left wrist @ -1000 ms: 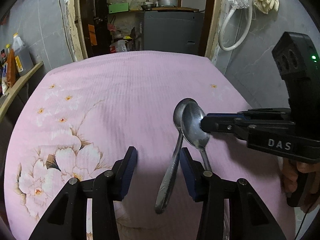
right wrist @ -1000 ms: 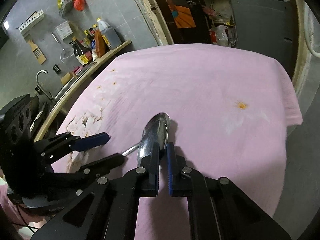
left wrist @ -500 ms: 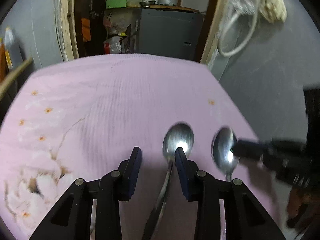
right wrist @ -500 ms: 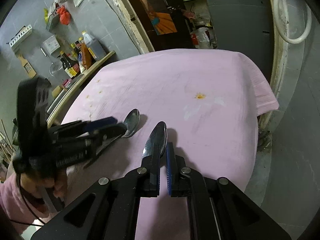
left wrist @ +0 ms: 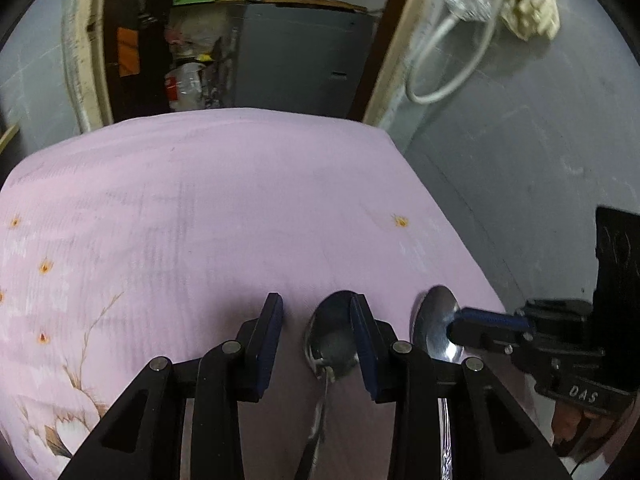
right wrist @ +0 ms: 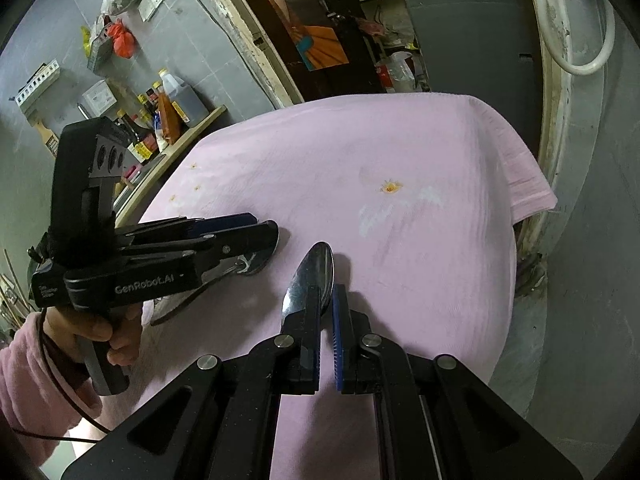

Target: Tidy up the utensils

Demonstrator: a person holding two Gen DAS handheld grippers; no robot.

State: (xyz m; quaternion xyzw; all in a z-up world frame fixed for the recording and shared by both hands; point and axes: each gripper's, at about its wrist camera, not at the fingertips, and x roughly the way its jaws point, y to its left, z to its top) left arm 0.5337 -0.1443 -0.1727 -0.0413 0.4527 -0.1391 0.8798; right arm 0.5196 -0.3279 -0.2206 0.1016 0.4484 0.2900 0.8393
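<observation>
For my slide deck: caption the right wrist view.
Right gripper clamps a spoon above the pink cloth; left gripper hovers open over another.

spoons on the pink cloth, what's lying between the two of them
Only the left gripper's right finger, seen in the left wrist view, between the left spoon and the right gripper's spoon; otherwise bare pink cloth.

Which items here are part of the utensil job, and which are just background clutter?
Job:
- spoon in the right claw, bowl at
- second spoon between the open left claw fingers
- pink floral tablecloth

Background:
- sauce bottles on the side shelf
- grey cabinet
- white hose on the wall
</observation>
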